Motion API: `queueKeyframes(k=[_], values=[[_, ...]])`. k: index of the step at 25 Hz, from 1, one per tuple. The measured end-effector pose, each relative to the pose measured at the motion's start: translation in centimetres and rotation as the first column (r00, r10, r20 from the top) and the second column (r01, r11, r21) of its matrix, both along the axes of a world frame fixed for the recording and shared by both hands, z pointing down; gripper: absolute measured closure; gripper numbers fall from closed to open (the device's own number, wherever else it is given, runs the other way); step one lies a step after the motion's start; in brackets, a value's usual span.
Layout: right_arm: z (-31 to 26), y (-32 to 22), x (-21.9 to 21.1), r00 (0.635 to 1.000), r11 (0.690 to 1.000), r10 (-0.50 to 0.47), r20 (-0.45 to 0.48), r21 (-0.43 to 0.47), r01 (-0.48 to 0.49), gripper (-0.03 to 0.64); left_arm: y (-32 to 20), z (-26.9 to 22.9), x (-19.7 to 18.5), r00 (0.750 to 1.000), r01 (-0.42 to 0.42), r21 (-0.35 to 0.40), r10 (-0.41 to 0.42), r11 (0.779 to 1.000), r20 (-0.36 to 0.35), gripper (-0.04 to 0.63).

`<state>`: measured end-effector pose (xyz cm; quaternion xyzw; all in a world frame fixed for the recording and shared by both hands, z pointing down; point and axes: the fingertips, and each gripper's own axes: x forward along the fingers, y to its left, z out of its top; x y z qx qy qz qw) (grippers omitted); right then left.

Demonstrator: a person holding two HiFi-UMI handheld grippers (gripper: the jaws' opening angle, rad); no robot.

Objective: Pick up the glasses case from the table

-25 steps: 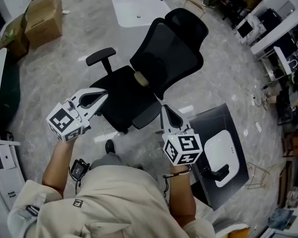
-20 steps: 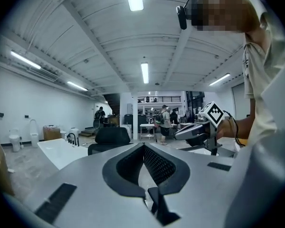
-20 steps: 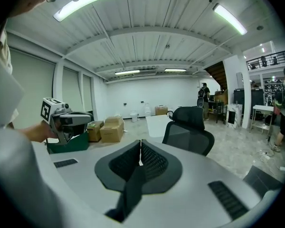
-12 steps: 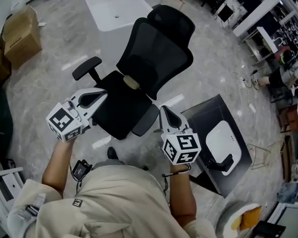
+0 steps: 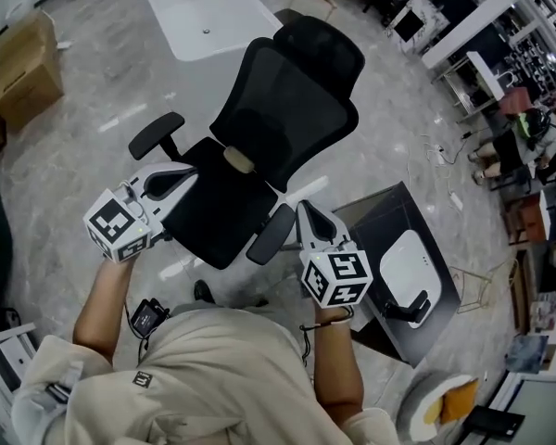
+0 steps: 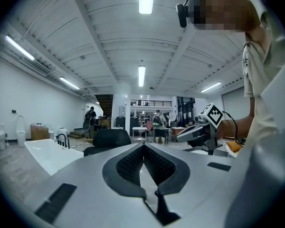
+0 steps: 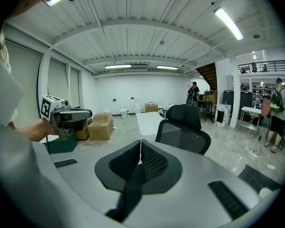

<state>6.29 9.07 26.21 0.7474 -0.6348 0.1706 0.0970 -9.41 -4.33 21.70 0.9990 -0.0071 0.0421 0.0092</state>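
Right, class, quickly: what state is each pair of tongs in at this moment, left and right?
Left tongs: closed, holding nothing.
Right tongs: closed, holding nothing.

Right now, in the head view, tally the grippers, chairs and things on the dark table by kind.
Grippers: 2 (left gripper, right gripper)
Black office chair: 1
White case: 1
Black object beside it: 1
Total: 5
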Motion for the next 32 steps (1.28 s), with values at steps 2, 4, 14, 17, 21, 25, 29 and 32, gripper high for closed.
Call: queueKeyframes(k=[2, 4, 14, 17, 21, 25, 29, 32], values=[[0.5, -0.5, 0.6, 1.0, 1.0, -0.007, -0.002, -0.012, 0.007, 0.592, -0.5, 0.4, 0.3, 1.0, 0.014, -0.014, -0.014, 1.0, -0.004, 0.58], [1.4, -1.3, 1.4, 1.0, 1.0, -0.013, 0.0, -0.023, 0.013, 0.592, -1.3, 1.2, 0.8, 1.0, 0.028, -0.025, -0.028, 0.999, -0.004, 0.58], [3.6, -9.9, 4.6, 0.988, 0.989, -0.14, 0.059, -0.028, 0.142, 0.592, -7.1, 2.4, 0.1, 0.98, 0.188, -0.011, -0.187, 0.982, 0.062, 0.58], [4.1, -12.4, 5.2, 0.976, 0.978, -0.204, 0.072, -0.031, 0.206, 0.592, -8.5, 2.7, 0.1, 0.967, 0.246, -0.017, -0.244, 0.969, 0.076, 0.58], [5.0, -15.2, 7.7, 0.962, 0.965, -0.256, 0.096, -0.031, 0.26, 0.592, -9.9, 3.0, 2.7, 0.954, 0.284, -0.014, -0.282, 0.959, 0.099, 0.58], [6.5, -17.6, 9.7, 0.949, 0.953, -0.293, 0.113, -0.05, 0.3, 0.592, -11.2, 4.1, 5.2, 0.951, 0.286, -0.002, -0.284, 0.958, 0.122, 0.58], [8.1, -19.6, 10.9, 0.941, 0.944, -0.31, 0.133, -0.071, 0.321, 0.592, -12.5, 5.2, 6.7, 0.947, 0.292, -0.008, -0.287, 0.957, 0.147, 0.58], [9.5, -21.0, 11.4, 0.936, 0.938, -0.317, 0.156, -0.092, 0.333, 0.592, -13.7, 6.1, 7.5, 0.944, 0.292, -0.019, -0.285, 0.956, 0.166, 0.58]])
